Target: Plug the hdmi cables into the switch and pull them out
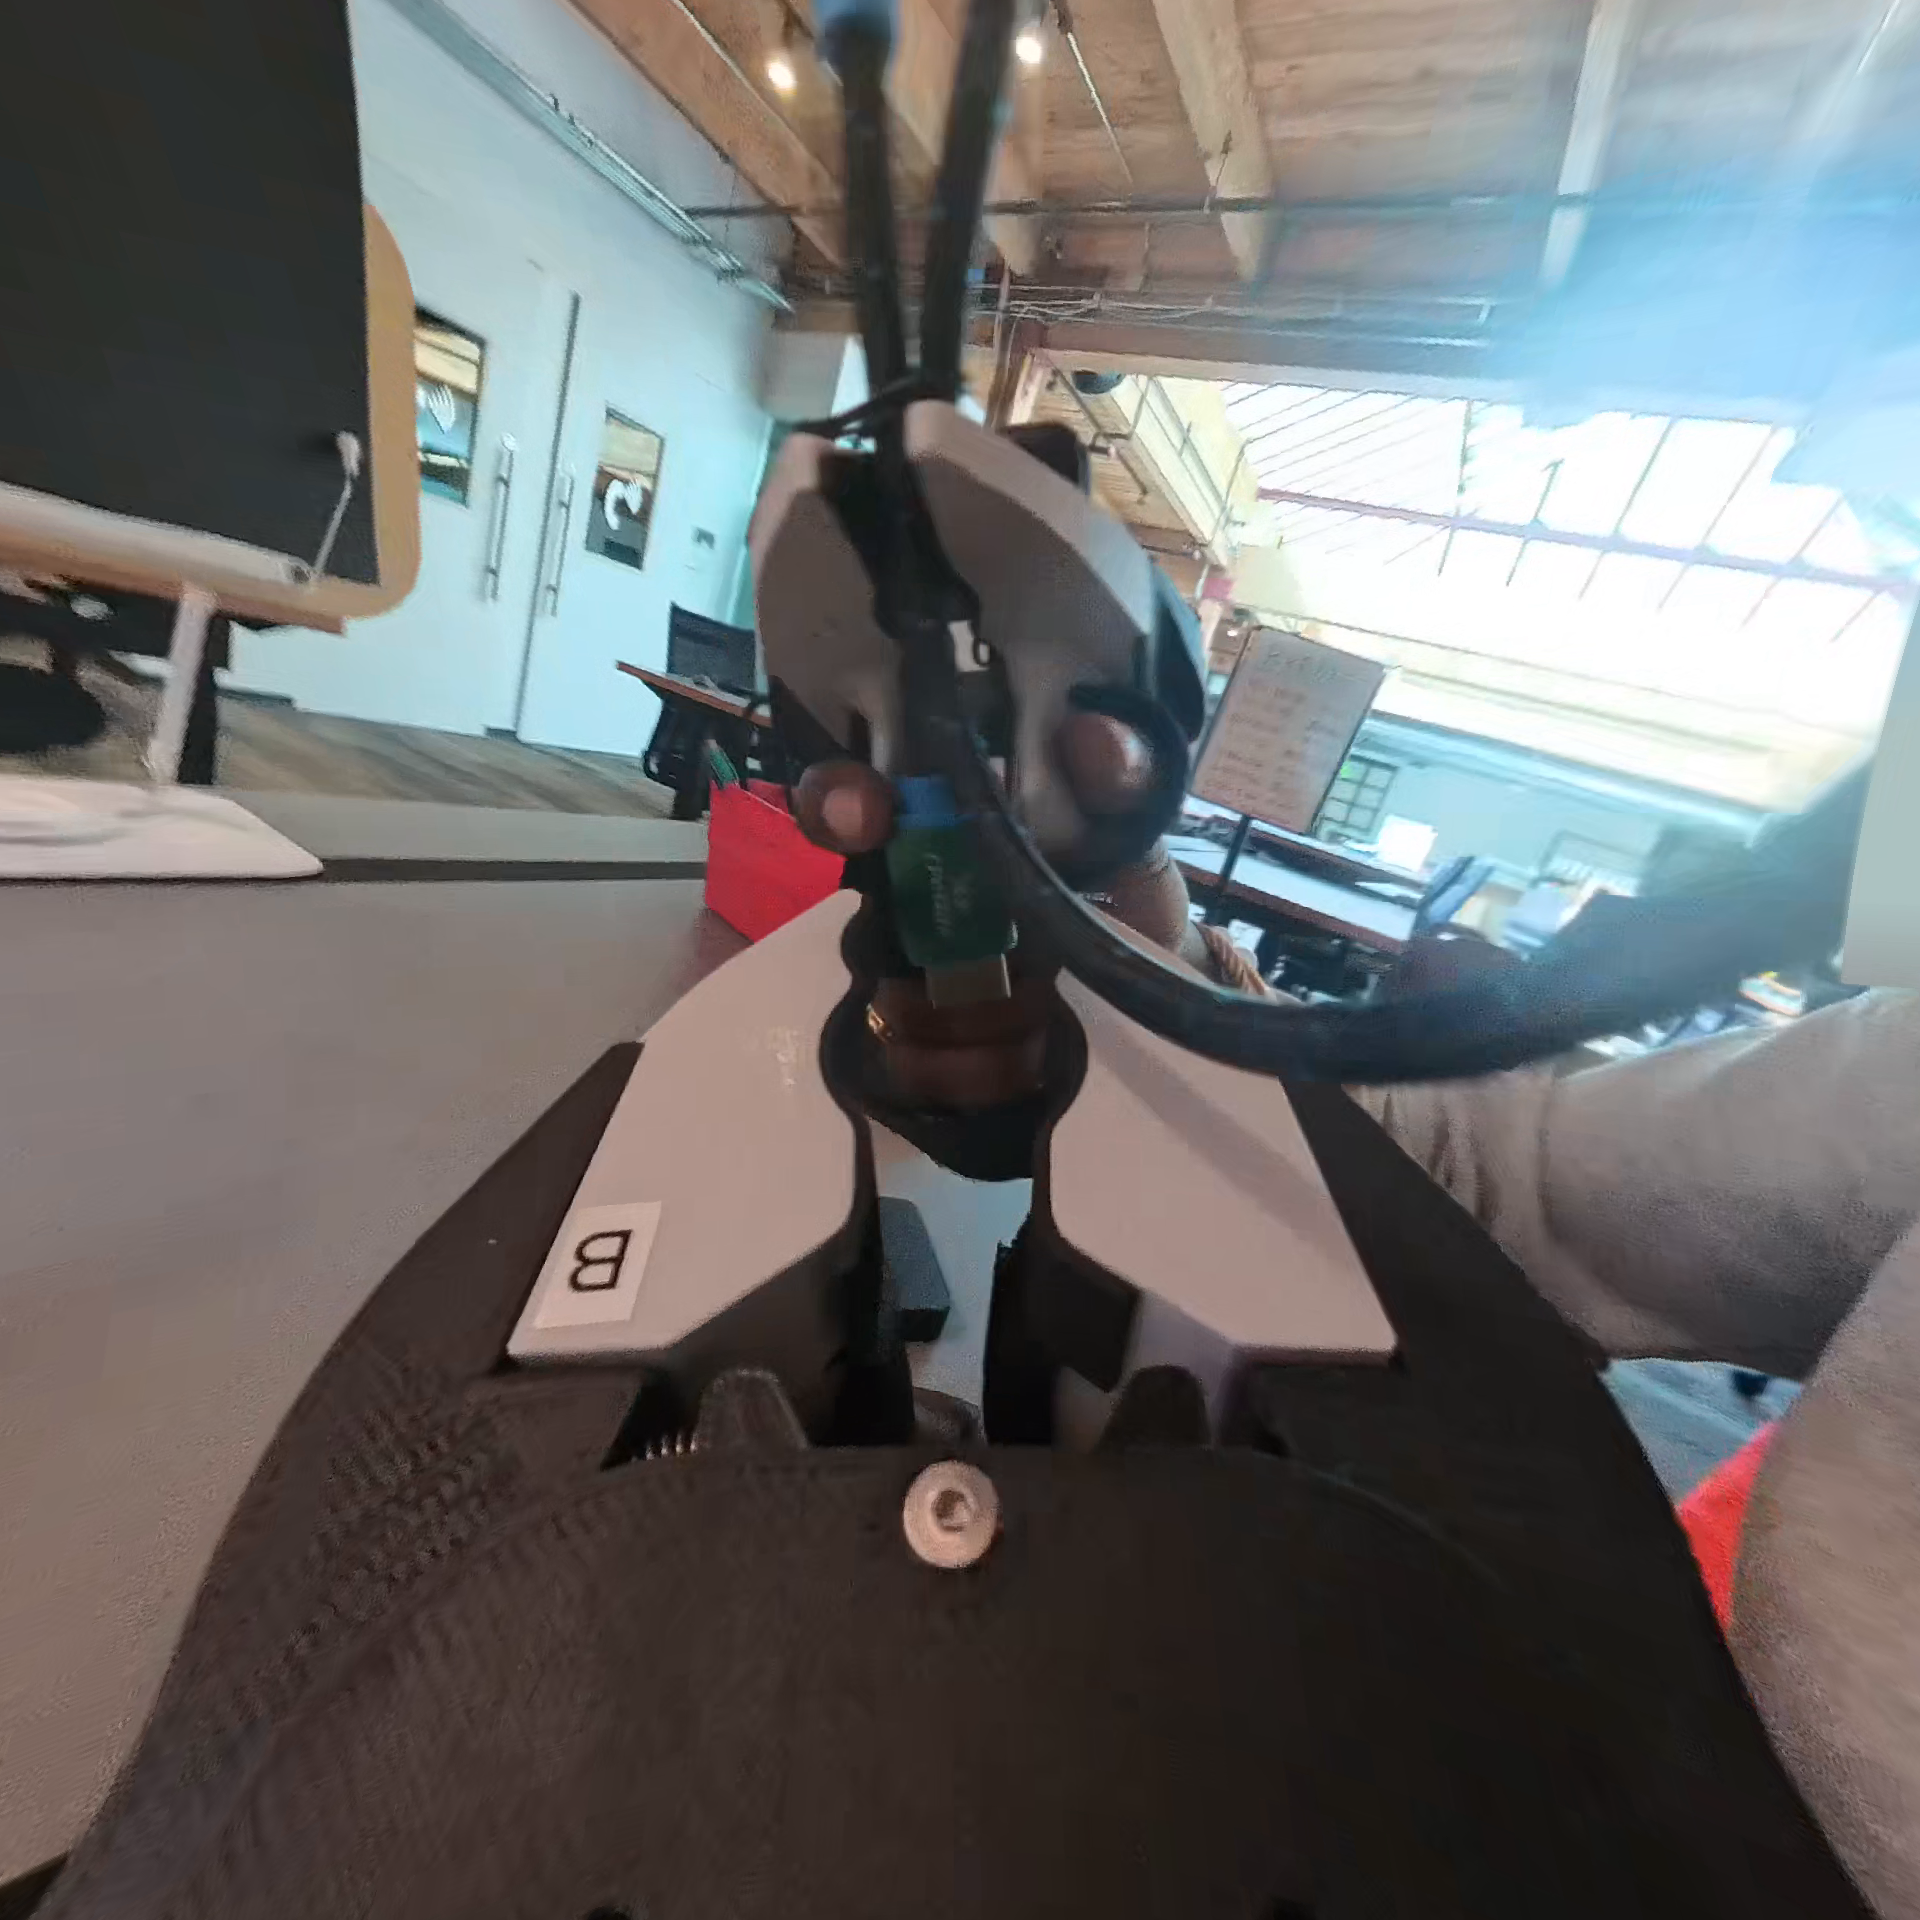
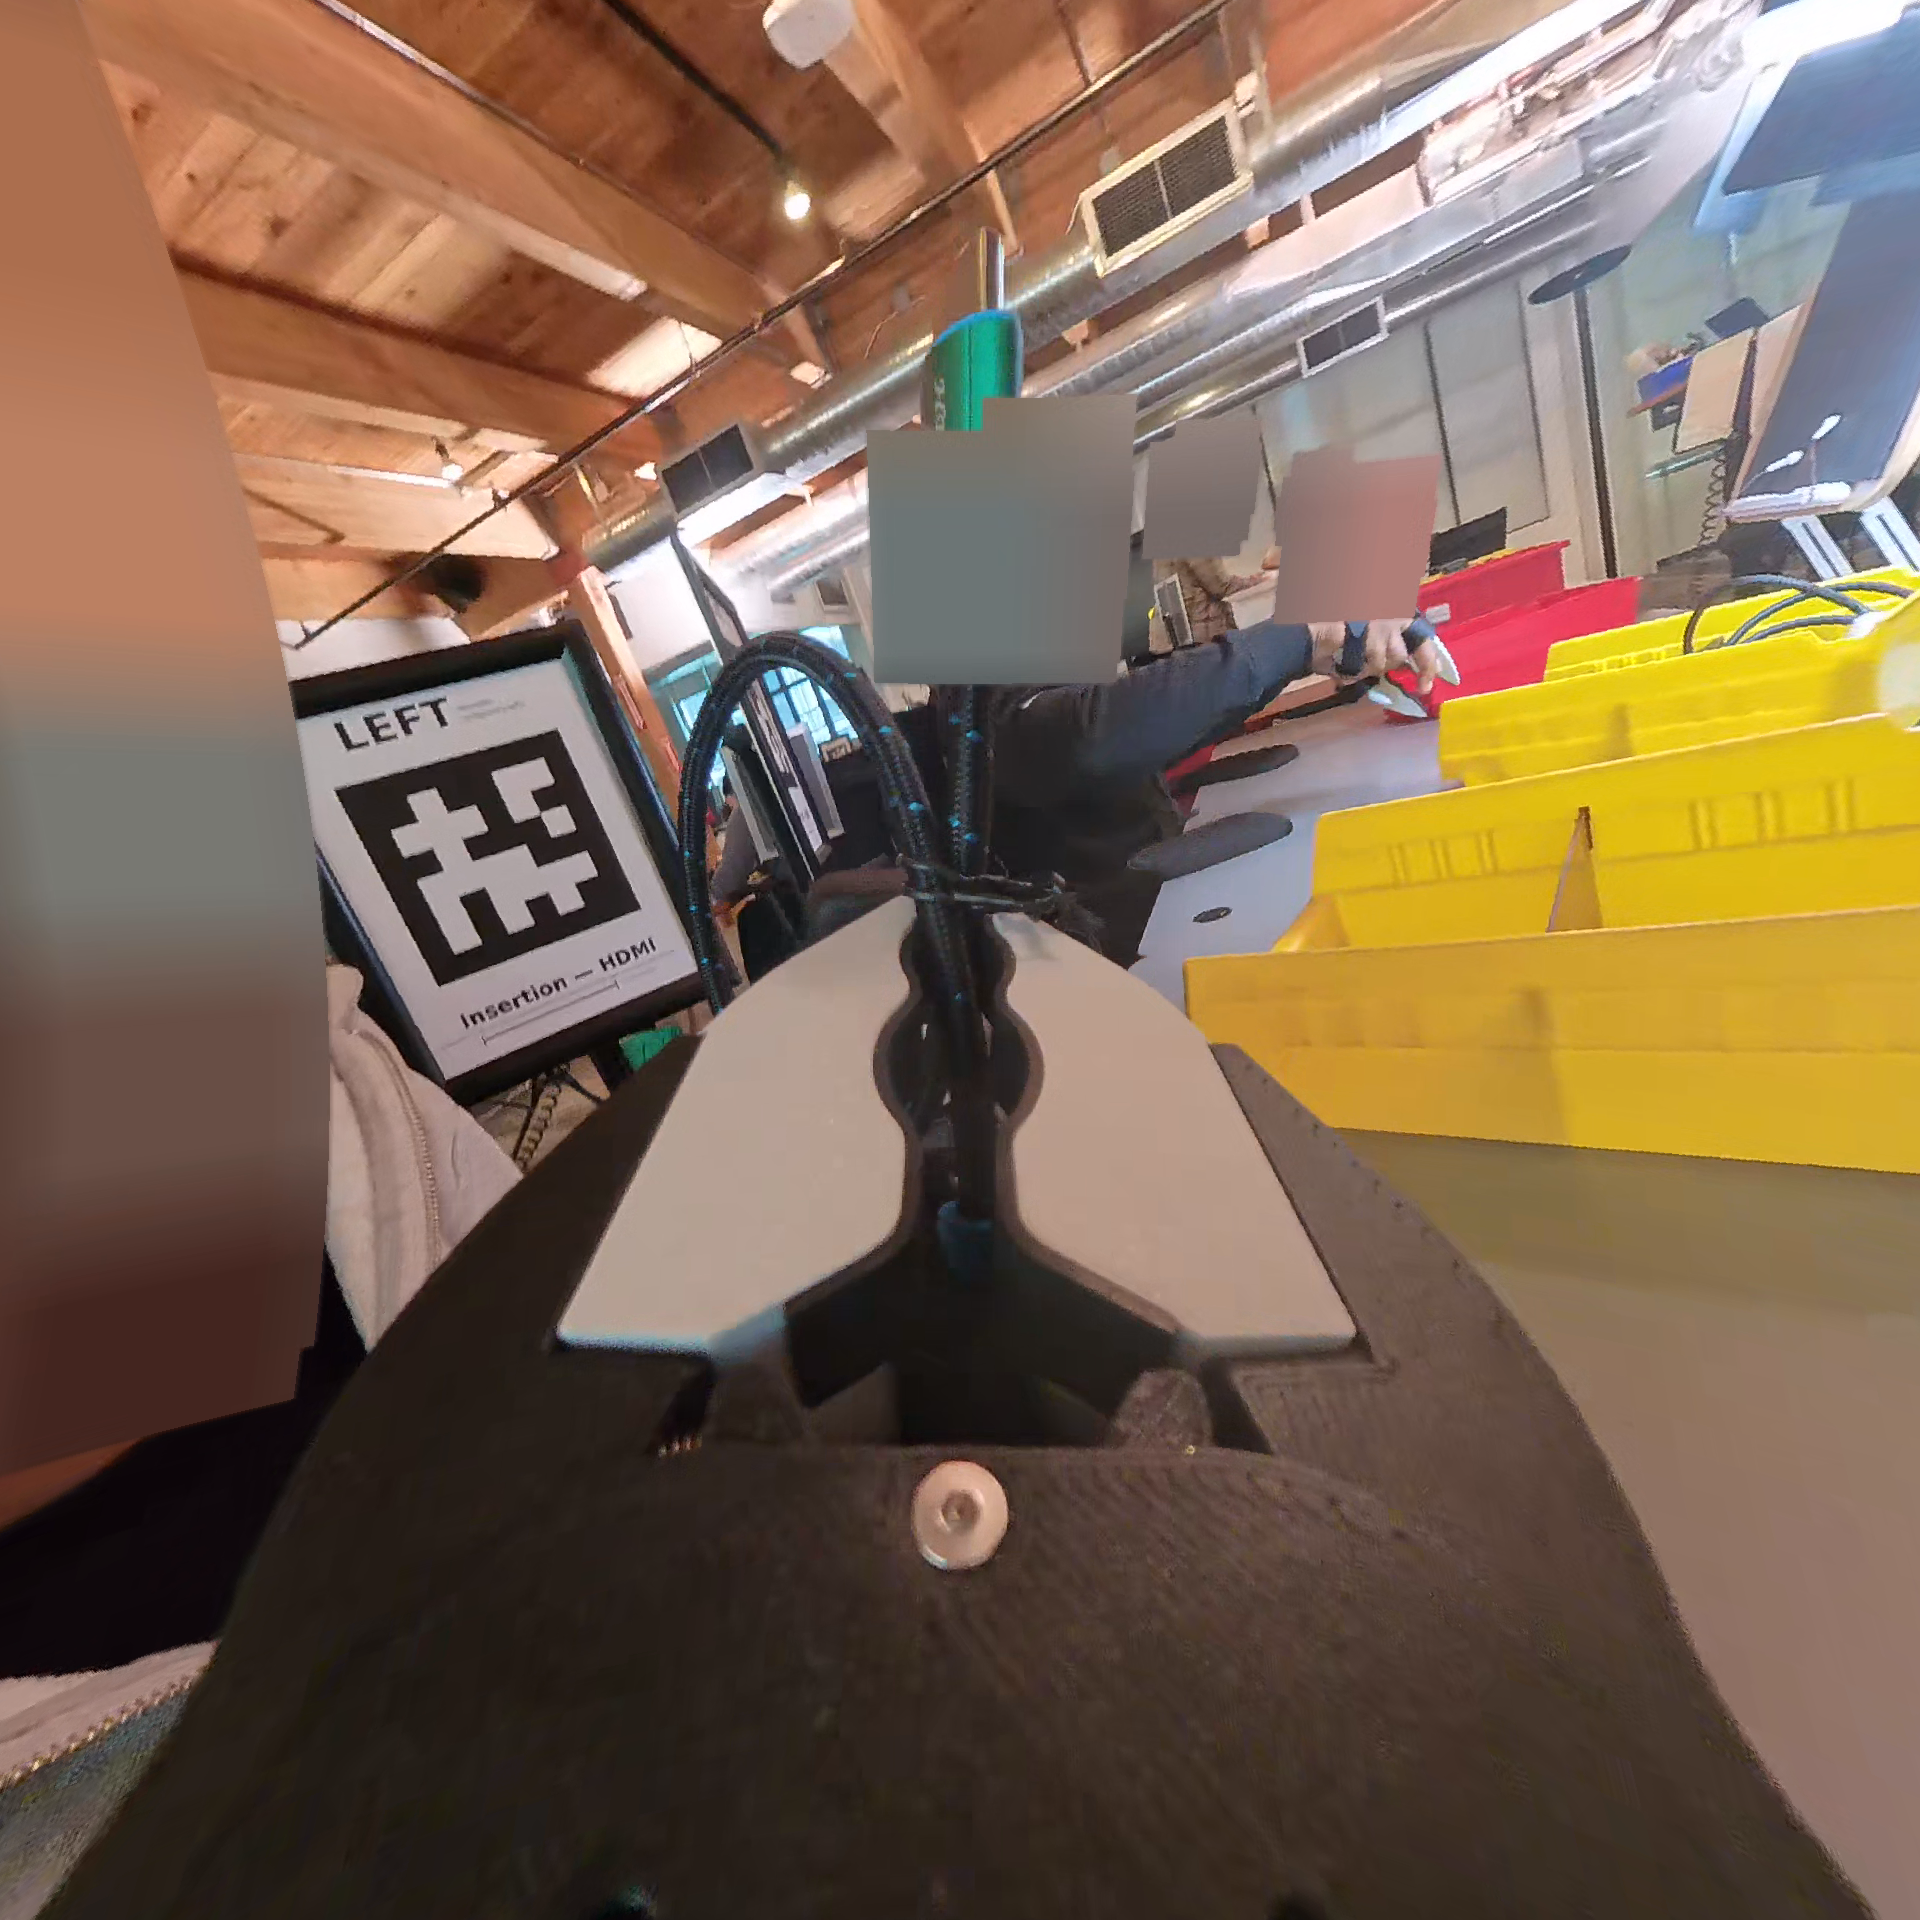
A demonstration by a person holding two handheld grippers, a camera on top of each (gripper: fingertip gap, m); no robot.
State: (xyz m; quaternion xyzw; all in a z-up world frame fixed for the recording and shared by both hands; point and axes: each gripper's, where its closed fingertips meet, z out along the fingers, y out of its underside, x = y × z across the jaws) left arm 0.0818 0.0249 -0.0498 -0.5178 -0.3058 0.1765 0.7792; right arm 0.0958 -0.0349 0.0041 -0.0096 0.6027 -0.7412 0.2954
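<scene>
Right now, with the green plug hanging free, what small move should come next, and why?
Probably bring the right gripper, shut on the braided cable, slightly nearer the left gripper to line up the green plug: its metal tip is bare and seated in nothing.

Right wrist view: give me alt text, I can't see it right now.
The right hand-held gripper is shut on a bundle of black braided cables, with one green plug sticking up beyond its tips. Yellow bins sit to the right, and a framed marker sign stands to the left.
</scene>
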